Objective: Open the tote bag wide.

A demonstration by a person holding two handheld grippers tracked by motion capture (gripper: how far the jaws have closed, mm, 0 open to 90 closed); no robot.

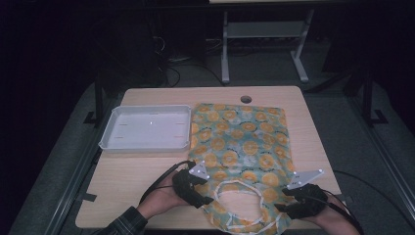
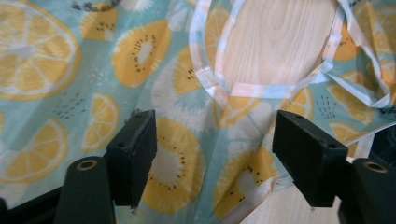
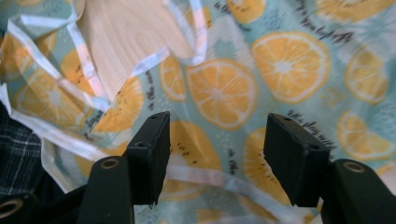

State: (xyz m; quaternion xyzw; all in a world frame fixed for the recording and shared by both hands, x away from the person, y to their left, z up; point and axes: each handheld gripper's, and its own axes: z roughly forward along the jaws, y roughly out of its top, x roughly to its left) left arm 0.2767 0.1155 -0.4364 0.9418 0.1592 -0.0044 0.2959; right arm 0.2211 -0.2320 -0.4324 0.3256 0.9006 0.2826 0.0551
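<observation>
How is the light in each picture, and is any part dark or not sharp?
High view: dim; the room behind the table is nearly black, and the white tray is brightest. Left gripper view: well lit, fruit-print cloth fairly sharp. Right gripper view: equally bright, cloth slightly soft toward the top.

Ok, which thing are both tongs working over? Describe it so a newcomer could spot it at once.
Start at the wooden table. Right of the white tray lies a flat garment, running from the table's far part to the near edge, where both tongs stand open over it. Its pale teal fabric printed with orange citrus slices and its white-trimmed neck loop set it apart.
</observation>
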